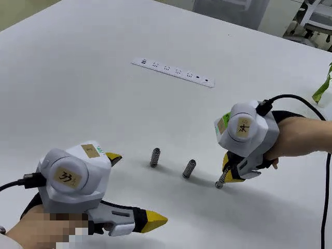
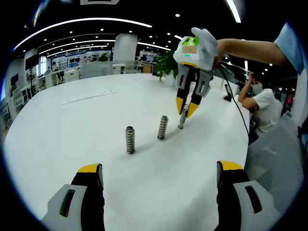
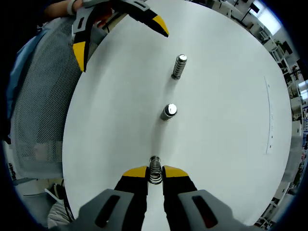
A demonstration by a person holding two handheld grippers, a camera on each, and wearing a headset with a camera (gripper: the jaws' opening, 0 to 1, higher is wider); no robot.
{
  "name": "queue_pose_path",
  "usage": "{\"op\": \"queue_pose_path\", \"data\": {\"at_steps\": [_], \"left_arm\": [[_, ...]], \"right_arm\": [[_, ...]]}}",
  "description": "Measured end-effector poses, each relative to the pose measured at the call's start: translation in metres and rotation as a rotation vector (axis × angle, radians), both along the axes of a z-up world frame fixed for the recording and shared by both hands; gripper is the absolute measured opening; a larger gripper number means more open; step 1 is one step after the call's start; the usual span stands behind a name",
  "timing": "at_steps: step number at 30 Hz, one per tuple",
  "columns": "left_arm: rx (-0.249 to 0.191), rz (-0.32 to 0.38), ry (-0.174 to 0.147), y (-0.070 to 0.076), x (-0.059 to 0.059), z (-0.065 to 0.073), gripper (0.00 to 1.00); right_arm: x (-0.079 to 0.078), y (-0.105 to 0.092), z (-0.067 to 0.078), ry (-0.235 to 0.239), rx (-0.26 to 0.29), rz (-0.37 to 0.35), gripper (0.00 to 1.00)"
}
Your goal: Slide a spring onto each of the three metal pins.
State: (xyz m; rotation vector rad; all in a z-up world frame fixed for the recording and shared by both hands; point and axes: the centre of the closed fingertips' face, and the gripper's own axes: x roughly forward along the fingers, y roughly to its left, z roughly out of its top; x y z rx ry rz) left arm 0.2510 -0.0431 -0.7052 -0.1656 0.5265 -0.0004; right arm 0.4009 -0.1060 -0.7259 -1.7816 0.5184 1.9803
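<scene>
Three upright metal pins stand in a row on the white table [image 1: 78, 78]. The left pin [image 1: 155, 156] and the middle pin [image 1: 189, 168] each carry a spring. My right gripper [image 1: 227, 175] is shut on a spring [image 1: 221, 179] that sits on the third pin, tilted slightly. In the right gripper view this spring [image 3: 155, 169] is pinched between the yellow tips, with the middle pin [image 3: 169, 111] and far pin [image 3: 179, 66] beyond. My left gripper [image 1: 134, 189] is open and holds nothing, near the front edge. Its own view shows the three springs [image 2: 130, 139] and the right gripper [image 2: 188, 105].
A white power strip [image 1: 174, 71] lies farther back on the table. A green leaf [image 1: 321, 88] pokes in at the right edge. Office chairs [image 1: 316, 15] stand beyond the table. A seated person [image 2: 255, 103] is past the table's far side.
</scene>
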Motion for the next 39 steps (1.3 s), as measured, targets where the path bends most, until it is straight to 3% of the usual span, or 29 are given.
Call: {"op": "queue_pose_path", "data": {"at_steps": [20, 30, 39], "left_arm": [[-0.005, -0.012, 0.015, -0.003, 0.001, -0.002, 1.00], [-0.006, -0.022, 0.015, -0.005, 0.002, -0.003, 1.00], [-0.004, -0.026, 0.009, -0.007, 0.002, -0.001, 1.00]], "right_arm": [[0.000, -0.003, -0.017, -0.012, 0.006, -0.005, 0.13], [-0.003, -0.006, -0.019, 0.019, 0.010, -0.045, 0.39], [-0.016, -0.012, -0.006, 0.107, 0.122, -0.203, 0.67]]}}
